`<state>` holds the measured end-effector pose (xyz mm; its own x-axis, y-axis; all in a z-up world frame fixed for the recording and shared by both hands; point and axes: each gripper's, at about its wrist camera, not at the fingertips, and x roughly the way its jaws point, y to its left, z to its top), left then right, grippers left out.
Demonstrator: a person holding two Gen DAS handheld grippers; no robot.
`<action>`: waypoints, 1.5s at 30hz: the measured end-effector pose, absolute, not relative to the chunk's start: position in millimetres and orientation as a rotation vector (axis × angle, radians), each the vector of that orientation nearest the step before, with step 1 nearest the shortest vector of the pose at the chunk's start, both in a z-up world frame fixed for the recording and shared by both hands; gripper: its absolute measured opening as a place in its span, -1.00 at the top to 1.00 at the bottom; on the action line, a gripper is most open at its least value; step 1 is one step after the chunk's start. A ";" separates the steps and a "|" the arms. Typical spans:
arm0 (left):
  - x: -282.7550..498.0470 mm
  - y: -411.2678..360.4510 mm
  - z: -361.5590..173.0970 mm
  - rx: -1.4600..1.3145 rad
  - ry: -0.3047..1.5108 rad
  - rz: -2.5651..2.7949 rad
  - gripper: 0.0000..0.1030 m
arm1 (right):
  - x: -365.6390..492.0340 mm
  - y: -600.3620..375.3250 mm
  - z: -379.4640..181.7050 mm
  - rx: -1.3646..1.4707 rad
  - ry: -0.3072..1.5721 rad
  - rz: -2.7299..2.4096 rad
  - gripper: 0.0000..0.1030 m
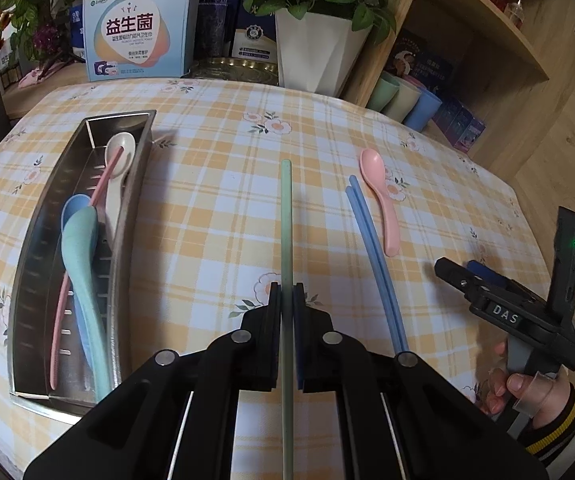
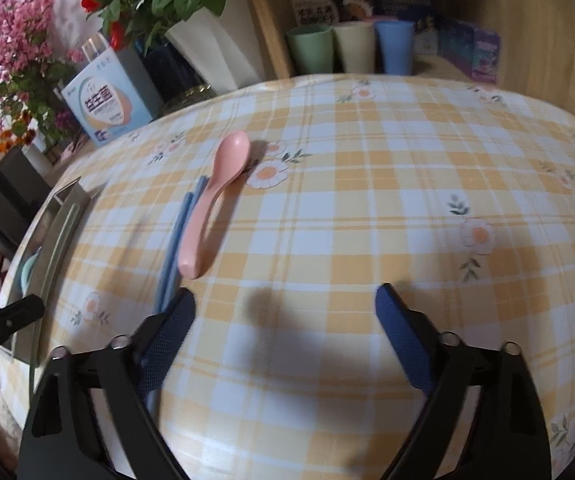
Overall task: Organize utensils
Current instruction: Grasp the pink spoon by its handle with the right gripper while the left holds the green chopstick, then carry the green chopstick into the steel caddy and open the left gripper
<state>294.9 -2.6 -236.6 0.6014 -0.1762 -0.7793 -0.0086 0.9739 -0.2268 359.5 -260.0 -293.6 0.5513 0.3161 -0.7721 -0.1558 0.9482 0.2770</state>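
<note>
The left gripper [image 1: 286, 296] pinches a pale green plastic chopstick [image 1: 286, 216] between its pressed-together jaws at lower centre of the left wrist view, the stick pointing up the frame. The right gripper [image 2: 285, 308] holds its blue-padded jaws spread wide over the yellow checked floral tablecloth [image 2: 367, 200]. Just beside its left finger lie two blue plastic chopsticks [image 2: 177, 240], touching a pink plastic spoon [image 2: 215, 200]. At left, the long stainless steel tray [image 1: 43, 248] holds a mint green spoon [image 1: 83, 264], a blue spoon [image 1: 74, 206], a white spoon [image 1: 118, 160] and pink chopsticks [image 1: 105, 178].

The scene holds 4 spoons [image 1: 379, 196], 1 metal tray [image 1: 31, 280], 2 blue chopsticks [image 1: 371, 256], 1 green chopstick [image 1: 286, 240], 1 pink chopstick [image 1: 105, 178] and 3 cups [image 2: 353, 46].
</note>
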 end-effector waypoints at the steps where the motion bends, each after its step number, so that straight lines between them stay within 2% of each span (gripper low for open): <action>1: 294.3 -0.4 -235.2 -0.224 0.918 -0.099 0.89 | 362.1 -257.3 -293.5 0.177 0.962 0.300 -0.40; 4: 292.3 3.4 -232.4 -0.235 0.906 -0.103 0.89 | 374.2 -242.5 -282.4 0.148 0.969 0.382 -0.29; 6: 290.9 5.1 -232.3 -0.243 0.903 -0.109 0.89 | 382.6 -233.8 -276.6 0.148 0.974 0.404 -0.02; 11: 288.6 8.9 -231.0 -0.256 0.901 -0.116 0.89 | 411.2 -210.5 -273.3 0.193 1.011 0.428 0.27; 16: 285.7 12.3 -228.1 -0.265 0.892 -0.116 0.89 | 430.6 -195.0 -285.7 0.218 1.065 0.366 0.30; 24: 284.7 20.1 -228.4 -0.285 0.894 -0.108 0.89 | 442.7 -197.7 -299.6 0.321 1.109 0.245 0.66; 32: 284.8 21.3 -230.1 -0.297 0.902 -0.107 0.89 | 439.5 -192.1 -297.5 0.268 1.117 0.222 0.72; 36: 284.1 22.1 -229.8 -0.299 0.900 -0.107 0.89 | 426.9 -192.6 -286.3 0.275 1.062 0.235 0.73; 45: 281.7 28.7 -223.5 -0.311 0.886 -0.111 0.89 | 381.4 -196.5 -270.4 0.511 1.001 0.275 0.73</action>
